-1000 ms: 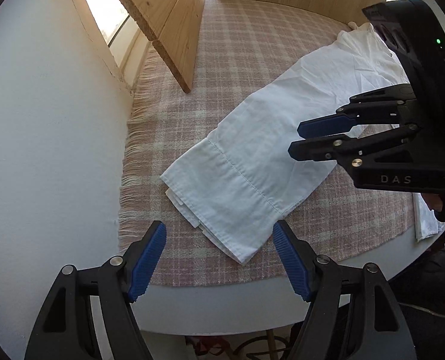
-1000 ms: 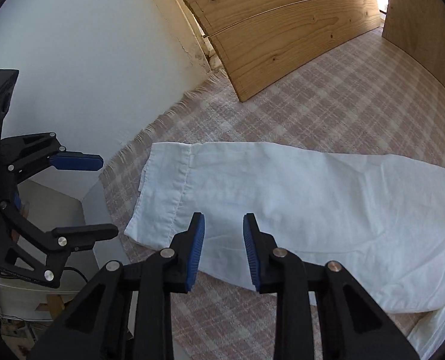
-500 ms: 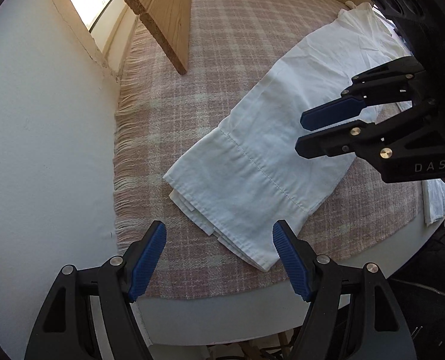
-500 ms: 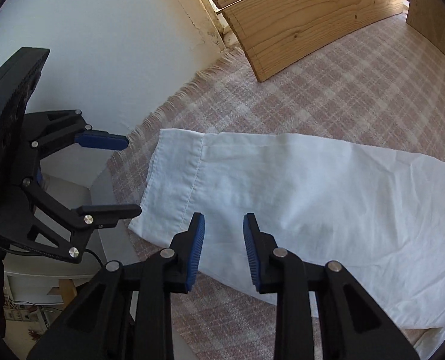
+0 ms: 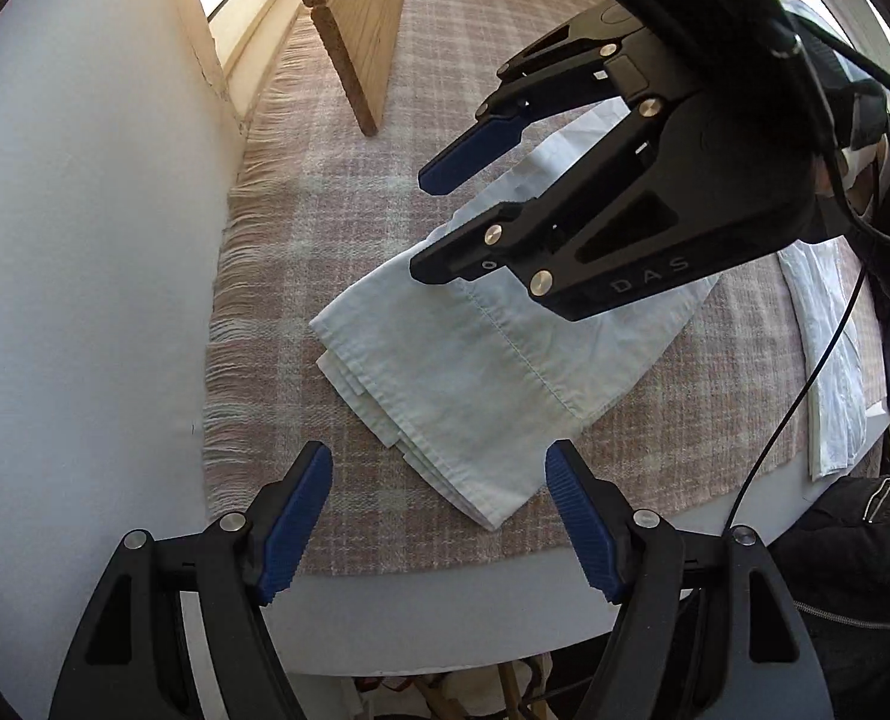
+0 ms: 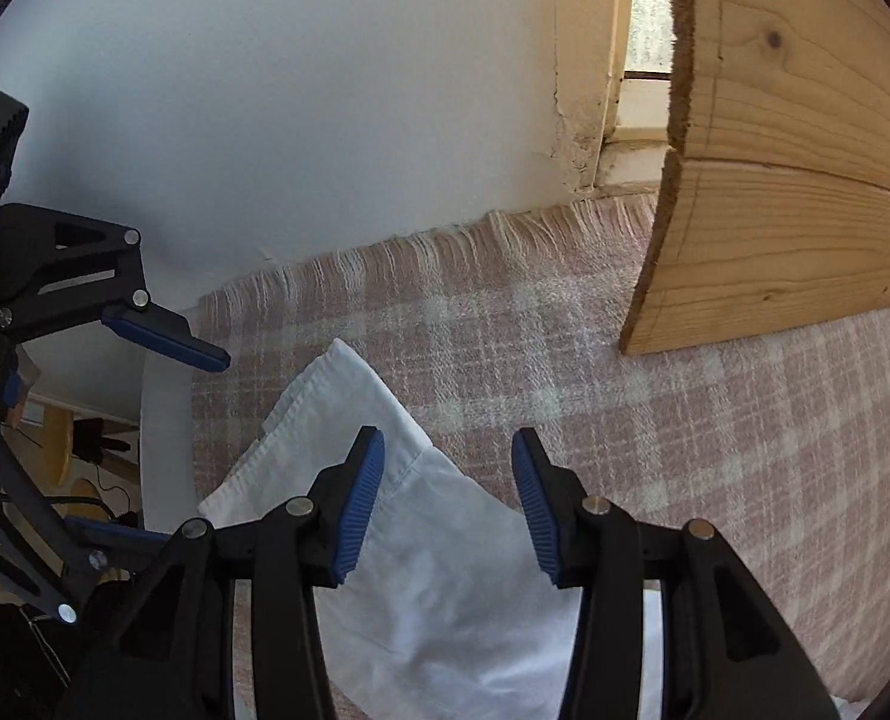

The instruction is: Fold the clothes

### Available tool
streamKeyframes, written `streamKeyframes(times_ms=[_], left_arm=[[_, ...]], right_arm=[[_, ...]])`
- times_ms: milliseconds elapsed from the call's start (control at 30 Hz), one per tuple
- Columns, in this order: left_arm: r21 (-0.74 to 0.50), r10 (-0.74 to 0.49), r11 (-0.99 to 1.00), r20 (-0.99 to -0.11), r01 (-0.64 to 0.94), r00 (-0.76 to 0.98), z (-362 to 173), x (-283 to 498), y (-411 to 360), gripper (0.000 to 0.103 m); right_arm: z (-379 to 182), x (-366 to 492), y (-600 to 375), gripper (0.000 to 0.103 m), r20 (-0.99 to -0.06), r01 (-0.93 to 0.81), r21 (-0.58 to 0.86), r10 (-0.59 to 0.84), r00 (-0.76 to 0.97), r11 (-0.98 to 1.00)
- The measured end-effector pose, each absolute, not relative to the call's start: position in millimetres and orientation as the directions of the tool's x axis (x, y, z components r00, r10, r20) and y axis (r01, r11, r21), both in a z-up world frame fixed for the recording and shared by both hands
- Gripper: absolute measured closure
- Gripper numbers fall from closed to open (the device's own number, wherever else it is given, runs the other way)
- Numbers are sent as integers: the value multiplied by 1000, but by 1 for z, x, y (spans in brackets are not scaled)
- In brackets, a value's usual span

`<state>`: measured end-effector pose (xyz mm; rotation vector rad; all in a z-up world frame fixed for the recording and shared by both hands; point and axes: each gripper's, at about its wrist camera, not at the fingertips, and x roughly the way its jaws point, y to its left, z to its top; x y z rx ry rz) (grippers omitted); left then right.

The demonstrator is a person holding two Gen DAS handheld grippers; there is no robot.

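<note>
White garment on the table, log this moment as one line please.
task: fold clothes | white garment: flat on plaid cloth, hem end nearest | left gripper: open, short of hem | right gripper: open, over garment | nothing gripped

Looks like someone's home, a makeshift corner by a window. A pink plaid cloth (image 5: 337,192) with a fringe covers a round white table (image 5: 421,618), white plaster wall (image 6: 277,120) at 9 o'clock, bare pine boards (image 6: 793,180) leaning at 12, cracked painted window frame (image 6: 589,90).
</note>
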<state>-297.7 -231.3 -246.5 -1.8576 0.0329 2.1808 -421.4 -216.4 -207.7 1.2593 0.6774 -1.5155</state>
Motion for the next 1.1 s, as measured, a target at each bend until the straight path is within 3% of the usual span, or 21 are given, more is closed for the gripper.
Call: streamKeyframes(times_ms=[100,200,400,567,833,1100], left_arm=[[-159,192,-964,-970,-214,-146,-245,-295,-234,31],[-158,191,-966,-969,-206,-155,-244,-292,-238,31],[-155,189,-969,-967,-190,-172,-242,-287,-244,31],[-161,193,-970,-965,-180,-176,-241,-281,-252,31],[-148,183,-971,-965,-187,-186,-245,-307,-255,31],[-137,168,-973,-972,-188,-164,-273,-337,-263,35]], right_arm=[[-217,-422,-225,60,-947,942,184,-309,93,-280],[-217,-414,-234,82,-945,959,206,-293,143,-196],[-212,-411,-248,96,-947,970,212,-270,175,-115],[-195,-413,-244,98,-919,954,297,-282,275,-35],[-218,-415,-260,98,-945,965,245,-247,217,-90],[-221,-426,-233,95,-914,930,335,-292,282,-150]])
